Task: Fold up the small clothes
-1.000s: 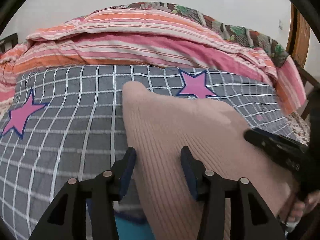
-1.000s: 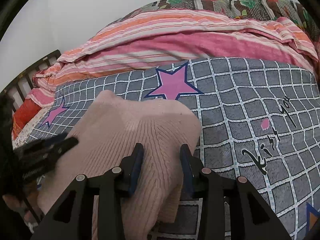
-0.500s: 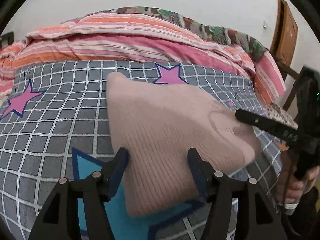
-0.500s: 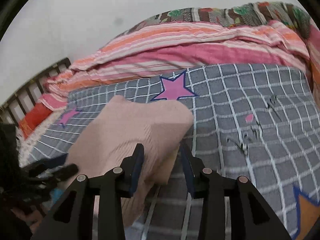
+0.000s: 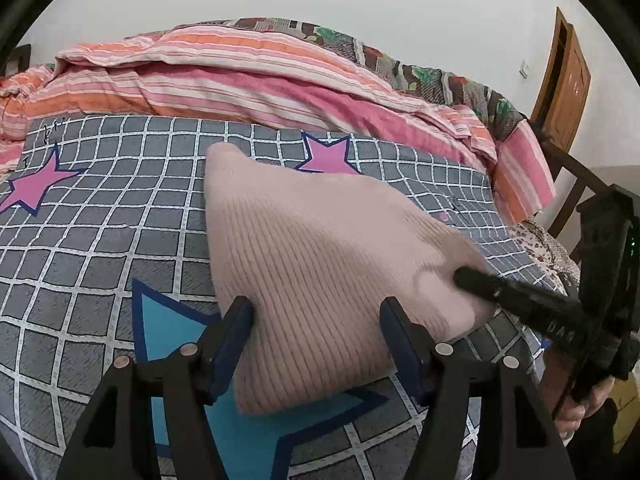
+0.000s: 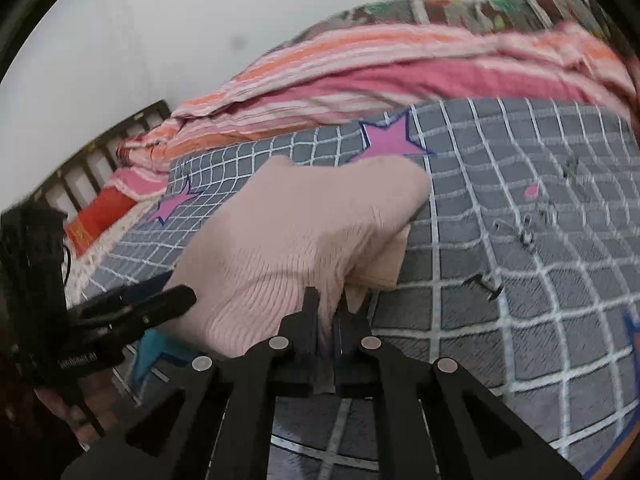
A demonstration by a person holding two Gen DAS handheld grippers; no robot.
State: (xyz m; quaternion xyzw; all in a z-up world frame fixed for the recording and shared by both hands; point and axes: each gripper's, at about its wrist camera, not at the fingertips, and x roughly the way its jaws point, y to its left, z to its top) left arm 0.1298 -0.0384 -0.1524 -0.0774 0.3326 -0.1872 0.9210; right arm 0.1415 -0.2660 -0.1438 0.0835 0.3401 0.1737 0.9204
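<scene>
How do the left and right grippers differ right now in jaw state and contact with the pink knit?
The left gripper has its jaws wide apart, straddling the pink ribbed knit garment without pinching it. The right gripper has its jaws shut on the garment's right edge. Both work the same garment on the grey checked bedcover with stars.

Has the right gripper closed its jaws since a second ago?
Yes. The right gripper had its jaws apart; now they are pinched together on the near edge of the pink knit garment, lifting that edge off the grey grid bedsheet.
</scene>
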